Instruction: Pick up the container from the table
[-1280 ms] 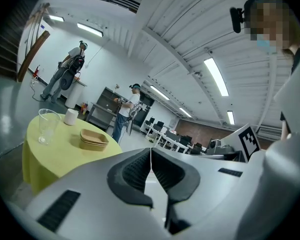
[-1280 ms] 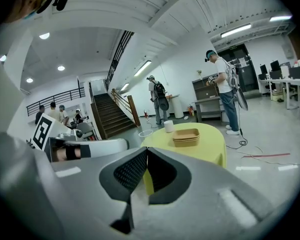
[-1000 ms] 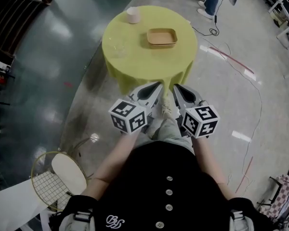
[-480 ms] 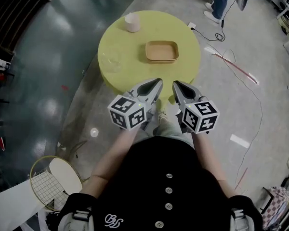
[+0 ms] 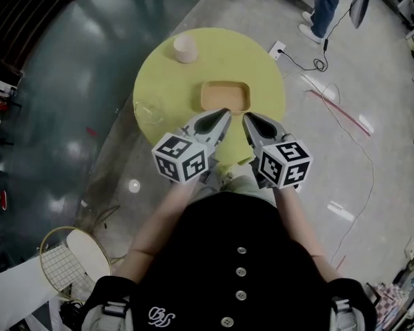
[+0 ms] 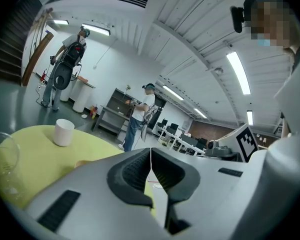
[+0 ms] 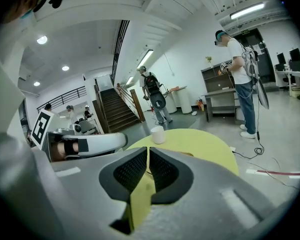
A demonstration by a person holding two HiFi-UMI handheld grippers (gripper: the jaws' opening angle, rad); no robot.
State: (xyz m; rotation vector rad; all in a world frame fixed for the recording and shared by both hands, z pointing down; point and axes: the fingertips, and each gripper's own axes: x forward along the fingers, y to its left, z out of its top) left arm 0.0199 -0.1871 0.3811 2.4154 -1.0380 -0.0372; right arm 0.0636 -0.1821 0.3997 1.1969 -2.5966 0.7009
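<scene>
A shallow tan container [image 5: 225, 95] lies on the near half of a round table under a yellow-green cloth [image 5: 255, 61]. My left gripper [image 5: 225, 113] and right gripper [image 5: 247, 118] are side by side over the table's near edge, their tips just short of the container. Both are shut with nothing between the jaws. In the left gripper view the left gripper [image 6: 150, 156] has its pads pressed together, and only a tan sliver of the container [image 6: 83, 162] shows past the finger. The right gripper [image 7: 147, 156] looks across the cloth, equally shut.
A white cup [image 5: 185, 47] stands at the table's far left, also seen as the cup [image 6: 64, 132] and the cup [image 7: 157, 134]. A clear glass [image 5: 146, 110] sits at the left edge. Cables [image 5: 345, 109] run over the floor at right. A person [image 5: 329, 5] stands beyond the table.
Both grippers have advanced together toward the table, still shut. The table and container have come nearer, and the tips now reach over its near edge.
</scene>
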